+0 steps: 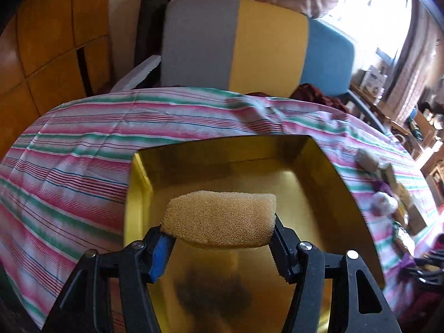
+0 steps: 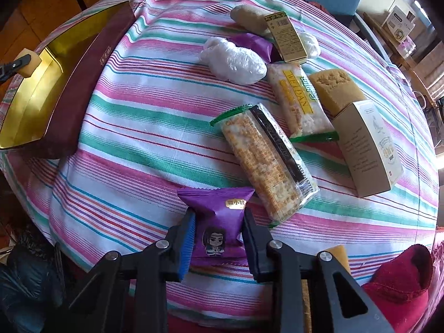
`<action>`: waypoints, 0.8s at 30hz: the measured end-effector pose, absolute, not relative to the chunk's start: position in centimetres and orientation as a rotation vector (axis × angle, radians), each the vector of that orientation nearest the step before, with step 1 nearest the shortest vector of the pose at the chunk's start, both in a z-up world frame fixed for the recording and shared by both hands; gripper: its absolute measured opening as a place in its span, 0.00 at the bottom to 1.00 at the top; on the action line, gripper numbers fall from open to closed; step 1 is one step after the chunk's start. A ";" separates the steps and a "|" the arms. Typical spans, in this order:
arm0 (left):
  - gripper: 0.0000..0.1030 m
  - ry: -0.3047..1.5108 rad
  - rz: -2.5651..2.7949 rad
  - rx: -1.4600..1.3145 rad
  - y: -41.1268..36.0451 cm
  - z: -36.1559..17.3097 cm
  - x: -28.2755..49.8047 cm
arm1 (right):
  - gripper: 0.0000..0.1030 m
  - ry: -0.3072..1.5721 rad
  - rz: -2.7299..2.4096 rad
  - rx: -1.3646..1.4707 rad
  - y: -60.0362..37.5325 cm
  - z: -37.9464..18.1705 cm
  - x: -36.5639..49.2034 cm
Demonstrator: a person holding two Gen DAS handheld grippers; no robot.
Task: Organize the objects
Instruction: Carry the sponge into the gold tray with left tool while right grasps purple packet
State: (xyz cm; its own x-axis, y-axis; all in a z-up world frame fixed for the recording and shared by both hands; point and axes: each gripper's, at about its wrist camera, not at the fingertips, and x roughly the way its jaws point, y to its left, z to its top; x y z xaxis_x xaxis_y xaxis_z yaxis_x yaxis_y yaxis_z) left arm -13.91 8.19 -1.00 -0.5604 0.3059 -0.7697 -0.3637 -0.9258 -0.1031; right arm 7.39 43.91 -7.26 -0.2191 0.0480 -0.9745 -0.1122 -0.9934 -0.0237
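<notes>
A yellow sponge [image 1: 219, 216] sits clamped in my left gripper [image 1: 219, 230], which is shut on its two ends and holds it above the gold-lined box [image 1: 216, 149]. In the right wrist view that same sponge [image 2: 29, 62] shows at the far left over the box [image 2: 27, 102], whose outer side is maroon. My right gripper [image 2: 219, 213] points down at the striped tablecloth [image 2: 144, 127] and is shut on a purple snack packet [image 2: 222, 202] with a cartoon figure on it. The packet lies on the cloth, with both pads pressing its sides.
Beyond the purple packet lie two rice-cracker packs [image 2: 266, 161] [image 2: 299, 97], a white carton [image 2: 366, 149], a tan sponge block [image 2: 335, 88], a crumpled white bag [image 2: 236, 61], another purple packet [image 2: 252, 44] and a small gold box [image 2: 285, 36]. A grey, yellow and blue chair back [image 1: 249, 44] stands behind the table.
</notes>
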 end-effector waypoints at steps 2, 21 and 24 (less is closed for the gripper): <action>0.61 0.095 2.489 -1.238 7.8 -1.6 -15.7 | 0.31 0.085 2.378 -1.890 44.1 -7.3 7.5; 0.82 0.058 2.605 -1.261 8.1 -3.2 -20.9 | 0.30 0.094 2.363 -1.906 46.3 -8.3 7.5; 0.85 0.078 2.648 -1.181 7.6 -1.8 -18.2 | 0.30 0.092 2.363 -1.904 46.5 -8.4 7.5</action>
State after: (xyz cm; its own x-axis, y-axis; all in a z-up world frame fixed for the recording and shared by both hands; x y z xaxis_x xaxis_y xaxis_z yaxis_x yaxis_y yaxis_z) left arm -18.16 7.57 -1.75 -0.6443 0.1965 -0.7391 -0.2399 -0.9696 -0.0487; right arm 7.51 46.49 -8.37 -0.2100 0.0440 -0.9767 -0.1198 -0.9926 -0.0189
